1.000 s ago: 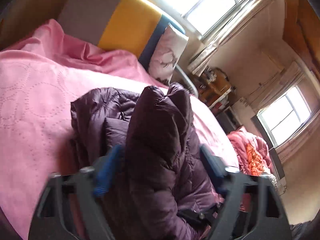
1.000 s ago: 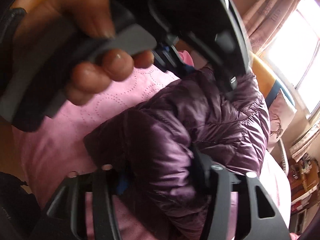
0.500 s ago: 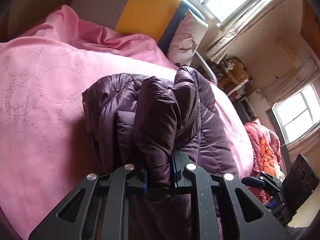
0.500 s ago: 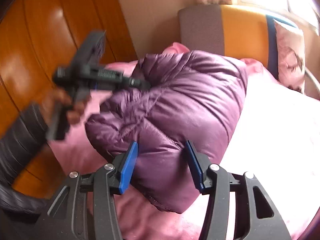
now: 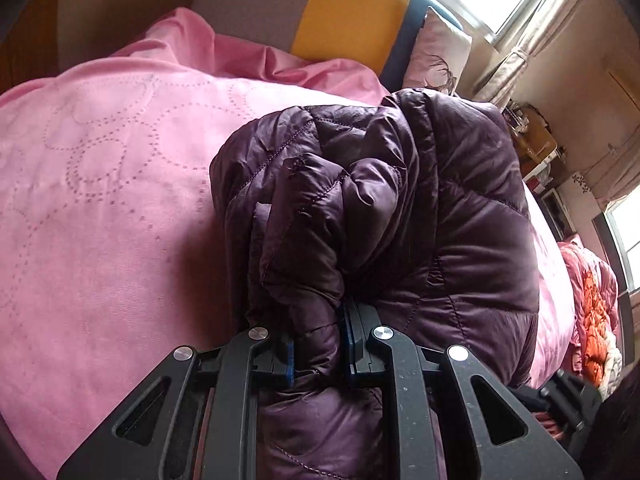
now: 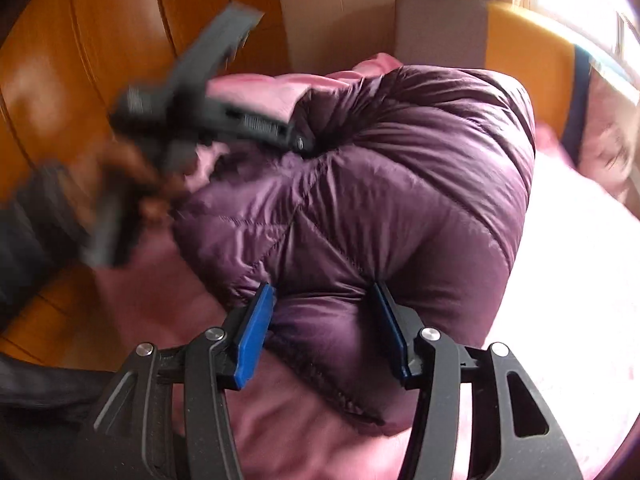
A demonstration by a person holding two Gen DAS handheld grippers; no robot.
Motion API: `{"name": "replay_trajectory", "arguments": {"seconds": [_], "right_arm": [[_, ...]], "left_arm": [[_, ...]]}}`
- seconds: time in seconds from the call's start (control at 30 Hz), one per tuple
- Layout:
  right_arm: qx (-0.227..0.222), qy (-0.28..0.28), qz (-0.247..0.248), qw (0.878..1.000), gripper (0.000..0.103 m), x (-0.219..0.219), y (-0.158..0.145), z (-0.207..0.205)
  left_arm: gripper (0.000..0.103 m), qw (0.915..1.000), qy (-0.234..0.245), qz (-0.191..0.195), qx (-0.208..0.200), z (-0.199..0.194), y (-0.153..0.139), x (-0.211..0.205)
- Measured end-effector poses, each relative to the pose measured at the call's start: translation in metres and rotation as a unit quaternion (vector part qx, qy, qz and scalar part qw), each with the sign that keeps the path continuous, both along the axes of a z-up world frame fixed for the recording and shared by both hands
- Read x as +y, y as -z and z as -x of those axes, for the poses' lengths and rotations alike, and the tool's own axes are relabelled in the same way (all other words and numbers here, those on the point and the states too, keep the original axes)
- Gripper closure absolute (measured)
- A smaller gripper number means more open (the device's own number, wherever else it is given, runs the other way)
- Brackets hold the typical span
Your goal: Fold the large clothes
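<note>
My left tool is clamped on a fold of the puffy dark purple quilted jacket, my right tool squeezes its near edge, and it sits bundled on the pink bed, mostly folded but untidy.

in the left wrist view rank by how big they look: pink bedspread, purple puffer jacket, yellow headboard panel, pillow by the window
1. pink bedspread
2. purple puffer jacket, though it is nearest the camera, so it looks inflated
3. yellow headboard panel
4. pillow
</note>
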State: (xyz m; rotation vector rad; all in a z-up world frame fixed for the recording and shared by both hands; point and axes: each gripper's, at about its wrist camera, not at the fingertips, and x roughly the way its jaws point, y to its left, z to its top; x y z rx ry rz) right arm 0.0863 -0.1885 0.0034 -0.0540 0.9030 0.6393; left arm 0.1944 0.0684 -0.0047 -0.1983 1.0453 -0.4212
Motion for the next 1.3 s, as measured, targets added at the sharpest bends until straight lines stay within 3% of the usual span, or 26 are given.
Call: {"name": "replay_trajectory", "arguments": {"seconds": [0.07,0.17,0.3,0.4,0.5,0.6,0.83,0.93,1.03,1.1,1.3], "right_arm": [[-0.011,0.02,-0.024,0.999,0.049,-0.02,-0.022,-0.014],[-0.037,0.083,-0.056,0.994,0.034,-0.04,-0.049,-0.043],[-0.051,0.133,-0.065,0.988,0.033,-0.033,-0.066,-0.095],[-0.043,0.146,-0.022,0.988,0.035,-0.02,-0.052,-0.139],[0.0,0.155,0.018,0.988,0.034,-0.014,-0.022,-0.175],[0.024,0.162,0.037,0.986,0.033,-0.009,-0.005,-0.185],[0.032,0.165,0.06,0.984,0.03,0.006,0.024,-0.188],[0.045,0.158,0.015,0.986,0.026,-0.002,0.021,-0.189],[0.031,0.173,-0.053,0.983,0.006,-0.032,-0.003,-0.168],[0.019,0.2,-0.081,0.976,0.002,-0.062,-0.009,-0.147],[0.137,0.183,-0.192,0.955,0.002,-0.106,0.045,-0.118]], "left_arm": [[0.086,0.9999,-0.003,0.012,-0.004,0.002,-0.002,0.003],[0.086,0.9996,-0.008,0.027,-0.009,0.003,-0.005,0.004],[0.084,0.9995,-0.008,0.022,-0.019,0.003,-0.01,-0.001],[0.084,0.9995,-0.008,0.02,-0.023,0.004,-0.01,-0.003],[0.084,0.9995,-0.004,0.017,-0.026,0.004,-0.007,-0.003],[0.084,0.9995,0.001,0.02,-0.023,0.003,-0.001,-0.003],[0.084,0.9991,0.012,0.036,-0.018,-0.003,0.021,-0.003],[0.084,0.998,-0.003,0.062,-0.006,-0.004,0.025,0.003],[0.084,0.9979,-0.004,0.064,-0.007,-0.002,0.021,0.004],[0.084,0.9977,-0.007,0.067,-0.009,-0.001,0.021,0.005],[0.084,0.9935,-0.024,0.111,-0.002,0.0,0.027,0.016]]}}
